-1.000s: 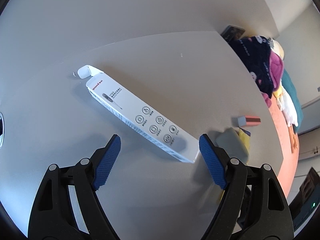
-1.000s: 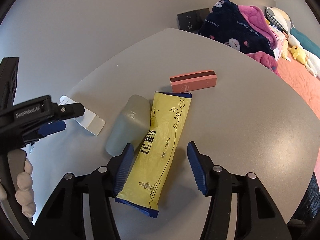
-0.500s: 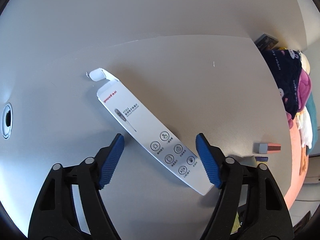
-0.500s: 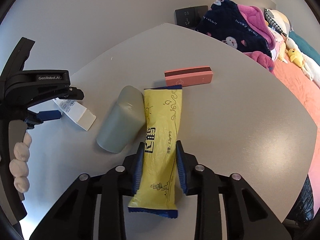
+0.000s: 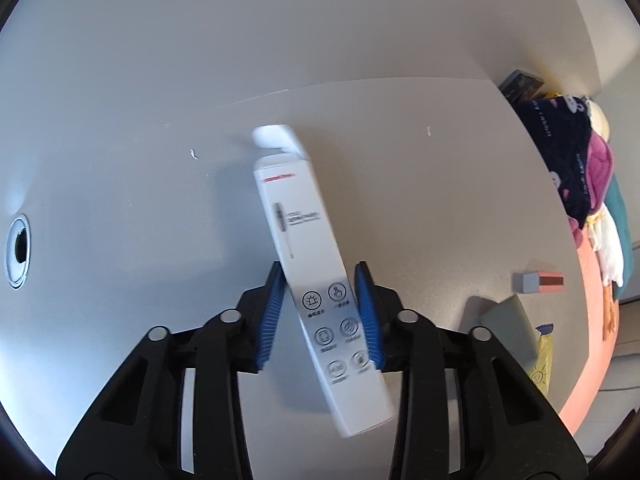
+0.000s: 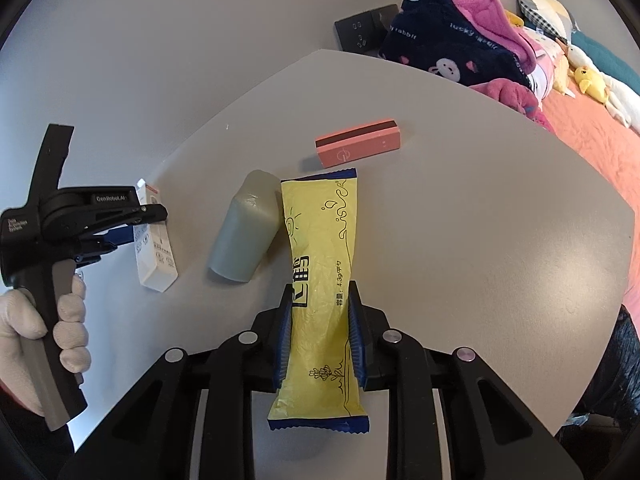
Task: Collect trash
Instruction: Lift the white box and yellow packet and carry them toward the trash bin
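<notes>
Already two pieces of trash are gripped at once above the grey table (image 6: 500,240), the largest thing in view. The left gripper (image 5: 320,280) is clamped across a long white carton (image 5: 298,236), its blue pads pressing the lower half while the flapped far end juts well ahead. That long overhang is the main risk: the carton sits skewed between the pads and looks likely to pivot or slip if swung fast. The right gripper (image 6: 320,308) is closed on a yellow snack wrapper (image 6: 318,256), whose soft film bulges between the jaws; a thin, limp pack could slide out or tear under a hard squeeze. Its far edge lies just beside a grey-green block (image 6: 244,228), which a careless lift might drag along. A pink box (image 6: 358,142) waits untouched beyond, near the wrapper's tip.
</notes>
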Demonstrator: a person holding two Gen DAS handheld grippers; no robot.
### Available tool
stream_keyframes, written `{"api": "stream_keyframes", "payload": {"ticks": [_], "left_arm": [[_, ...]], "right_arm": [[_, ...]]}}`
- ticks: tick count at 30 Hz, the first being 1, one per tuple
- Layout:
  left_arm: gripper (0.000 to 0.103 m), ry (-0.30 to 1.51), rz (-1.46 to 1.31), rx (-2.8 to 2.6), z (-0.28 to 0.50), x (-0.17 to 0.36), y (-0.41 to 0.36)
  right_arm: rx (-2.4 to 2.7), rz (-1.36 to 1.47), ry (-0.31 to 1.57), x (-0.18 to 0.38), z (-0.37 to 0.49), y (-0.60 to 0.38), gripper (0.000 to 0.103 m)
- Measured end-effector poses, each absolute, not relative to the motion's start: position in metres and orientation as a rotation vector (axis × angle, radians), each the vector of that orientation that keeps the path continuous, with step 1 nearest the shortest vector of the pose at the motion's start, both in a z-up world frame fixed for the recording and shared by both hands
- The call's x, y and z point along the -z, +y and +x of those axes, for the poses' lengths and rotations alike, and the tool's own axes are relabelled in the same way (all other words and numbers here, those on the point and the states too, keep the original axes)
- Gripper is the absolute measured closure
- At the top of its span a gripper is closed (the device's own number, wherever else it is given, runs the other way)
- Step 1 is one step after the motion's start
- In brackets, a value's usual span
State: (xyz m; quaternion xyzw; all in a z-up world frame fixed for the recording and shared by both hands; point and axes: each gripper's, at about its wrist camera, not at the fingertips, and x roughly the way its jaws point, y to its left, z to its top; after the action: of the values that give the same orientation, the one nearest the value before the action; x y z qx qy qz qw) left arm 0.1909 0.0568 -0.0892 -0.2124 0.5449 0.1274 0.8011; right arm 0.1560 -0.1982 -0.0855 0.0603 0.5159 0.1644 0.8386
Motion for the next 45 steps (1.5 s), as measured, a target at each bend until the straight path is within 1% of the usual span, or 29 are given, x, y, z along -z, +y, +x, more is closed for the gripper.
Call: {"api": "stream_keyframes", "payload": {"ticks": [2, 5, 17, 24, 32, 45], "left_arm": [[0.075, 1.156, -0.455, -0.235, 0.185, 0.087, 0.056], [0.076, 1.139, -0.42, -0.185, 0.175, 0.082, 0.048], [0.076, 1.065, -0.354, -0.023, 0.134, 0.041, 0.015], [0.076, 1.044, -0.327, 0.059, 0.12, 0.023, -0.018], [0.076, 1.031, -0.281, 0.143, 0.104, 0.009, -0.054], [0.076, 1.028, -0.216, 0.245, 0.086, 0.002, -0.107]], "right_arm": [[-0.346, 0.13, 1.08, 0.08, 0.152, -0.201, 0.077], [-0.342, 0.137, 1.067, 0.072, 0.146, -0.206, 0.077], [-0.309, 0.172, 0.998, 0.037, 0.116, -0.233, 0.077], [-0.297, 0.179, 0.959, 0.019, 0.094, -0.249, 0.077], [-0.273, 0.197, 0.919, 0.0, 0.066, -0.27, 0.077], [-0.217, 0.222, 0.885, -0.012, 0.027, -0.304, 0.077]]}}
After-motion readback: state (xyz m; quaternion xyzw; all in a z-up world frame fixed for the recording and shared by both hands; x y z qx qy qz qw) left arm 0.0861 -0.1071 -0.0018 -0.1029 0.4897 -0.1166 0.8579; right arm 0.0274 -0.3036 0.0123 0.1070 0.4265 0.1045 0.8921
